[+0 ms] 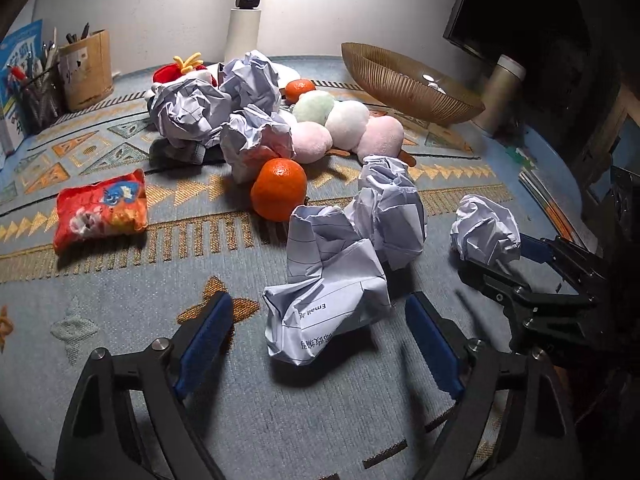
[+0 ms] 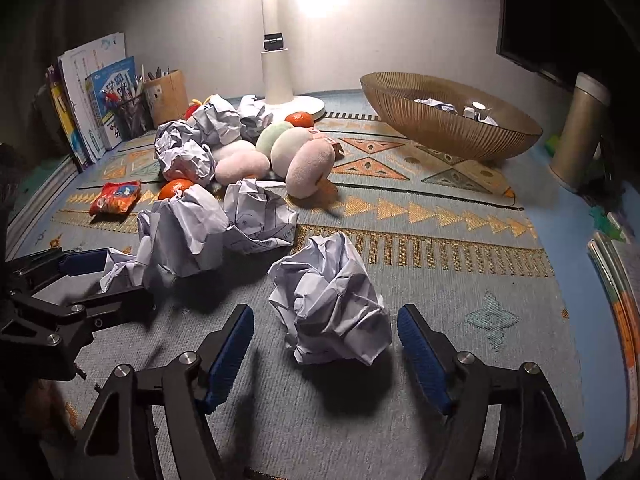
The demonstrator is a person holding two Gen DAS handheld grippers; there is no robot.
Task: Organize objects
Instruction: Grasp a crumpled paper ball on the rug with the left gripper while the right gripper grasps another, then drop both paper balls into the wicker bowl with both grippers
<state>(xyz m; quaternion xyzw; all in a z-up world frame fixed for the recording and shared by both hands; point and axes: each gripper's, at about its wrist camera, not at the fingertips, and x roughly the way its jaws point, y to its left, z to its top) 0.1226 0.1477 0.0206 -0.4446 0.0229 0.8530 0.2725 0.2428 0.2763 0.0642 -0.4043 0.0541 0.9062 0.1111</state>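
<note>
Several crumpled paper balls lie on a patterned mat. My left gripper [image 1: 320, 328] is open, its blue pads on either side of a printed paper ball [image 1: 324, 300]. My right gripper [image 2: 326, 332] is open around another paper ball [image 2: 332, 304]; it shows from the side in the left wrist view [image 1: 520, 256] with that ball [image 1: 486, 228] between its fingers. The left gripper shows at the left in the right wrist view [image 2: 104, 276]. An orange [image 1: 279, 189], a second orange [image 1: 299, 89], pastel plush balls [image 1: 346, 120] and a red snack bag [image 1: 102, 208] lie further back.
A ribbed brown bowl [image 2: 452, 128] with paper in it stands at the back right, next to a tan cylinder [image 2: 578, 132]. A white lamp base [image 2: 280, 92], pen holders [image 2: 166, 96] and books [image 2: 92, 92] line the back. Books [image 2: 616, 280] lie at the right edge.
</note>
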